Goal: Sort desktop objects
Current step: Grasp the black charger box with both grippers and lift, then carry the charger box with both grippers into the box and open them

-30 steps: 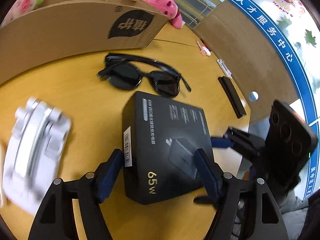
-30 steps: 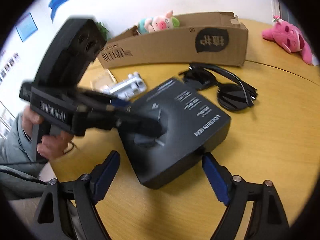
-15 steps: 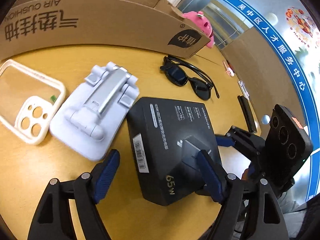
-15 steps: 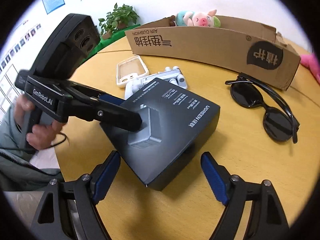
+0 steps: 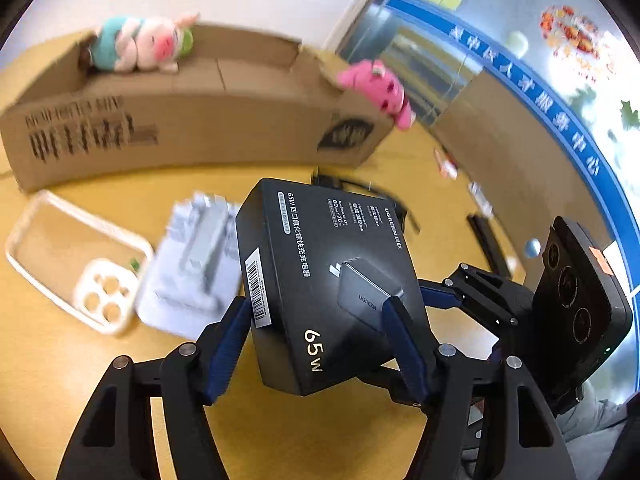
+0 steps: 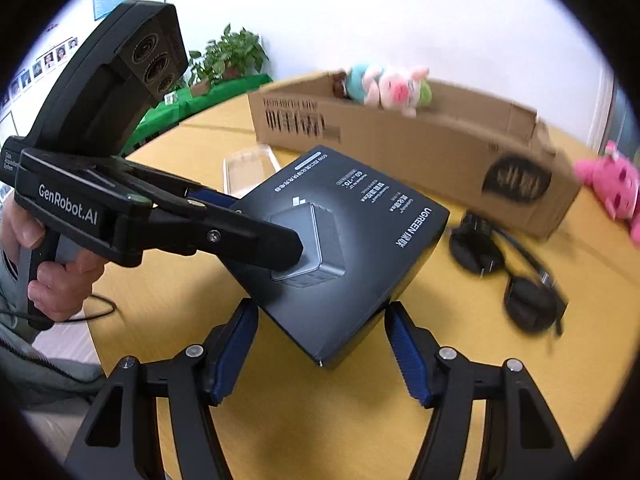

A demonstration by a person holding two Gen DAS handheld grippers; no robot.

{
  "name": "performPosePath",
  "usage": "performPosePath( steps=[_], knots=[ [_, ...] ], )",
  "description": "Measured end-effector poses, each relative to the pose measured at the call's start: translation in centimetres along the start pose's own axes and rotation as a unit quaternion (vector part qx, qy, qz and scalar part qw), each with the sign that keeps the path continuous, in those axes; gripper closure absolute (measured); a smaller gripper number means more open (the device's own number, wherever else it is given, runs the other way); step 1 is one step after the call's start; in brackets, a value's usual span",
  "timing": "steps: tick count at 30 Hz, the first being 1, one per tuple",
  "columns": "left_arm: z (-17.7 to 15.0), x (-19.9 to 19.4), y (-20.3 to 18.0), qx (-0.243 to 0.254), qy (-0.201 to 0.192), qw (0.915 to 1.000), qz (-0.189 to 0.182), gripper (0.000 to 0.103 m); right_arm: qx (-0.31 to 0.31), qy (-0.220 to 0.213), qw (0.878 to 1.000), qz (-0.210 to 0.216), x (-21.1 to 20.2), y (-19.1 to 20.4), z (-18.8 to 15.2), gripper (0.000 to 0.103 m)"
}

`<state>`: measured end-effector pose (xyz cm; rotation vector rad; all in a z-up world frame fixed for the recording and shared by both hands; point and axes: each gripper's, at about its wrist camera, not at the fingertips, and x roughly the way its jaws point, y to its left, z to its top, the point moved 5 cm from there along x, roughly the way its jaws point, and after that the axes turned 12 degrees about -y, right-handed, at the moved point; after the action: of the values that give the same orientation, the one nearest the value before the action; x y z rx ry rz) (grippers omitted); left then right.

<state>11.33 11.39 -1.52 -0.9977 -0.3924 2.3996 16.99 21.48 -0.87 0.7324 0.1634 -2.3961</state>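
Cardboard in the shape of a long open box (image 5: 192, 140) at the back of the round yellow table (image 5: 60, 360) already holds a pastel plush pig (image 5: 144, 42), while a white phone case (image 5: 72, 264), a pale folding stand (image 5: 192, 264), dark sunglasses (image 6: 520, 280) and a pink plush toy (image 6: 616, 188) are unsorted. Our left gripper (image 5: 316, 344) clamps the black charger box (image 5: 332, 280) by its sides, lifted and tilted above the table. Our right gripper (image 6: 320, 344) is spread wide beside that box's near corner, holding nothing, so we judge most sorting remains.
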Motion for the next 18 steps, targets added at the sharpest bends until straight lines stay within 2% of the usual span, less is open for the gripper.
performPosePath(
  steps=[7, 12, 18],
  knots=[
    [7.5, -3.5, -1.1, 0.044, -0.075, 0.9962, 0.007, 0.032, -0.058, -0.058, 0.997, -0.014, -0.9, -0.4, 7.7, 0.038],
    [14.6, -6.1, -1.8, 0.076, -0.135, 0.9879, 0.005, 0.032, -0.093, -0.115, 0.989, -0.018, -1.7, -1.5, 14.8, 0.038],
    [23.4, -8.1, -2.0, 0.105, -0.189, 0.9762, -0.007, 0.032, -0.139, -0.166, 0.976, -0.037, -2.0, -3.2, 23.8, 0.038]
  ],
)
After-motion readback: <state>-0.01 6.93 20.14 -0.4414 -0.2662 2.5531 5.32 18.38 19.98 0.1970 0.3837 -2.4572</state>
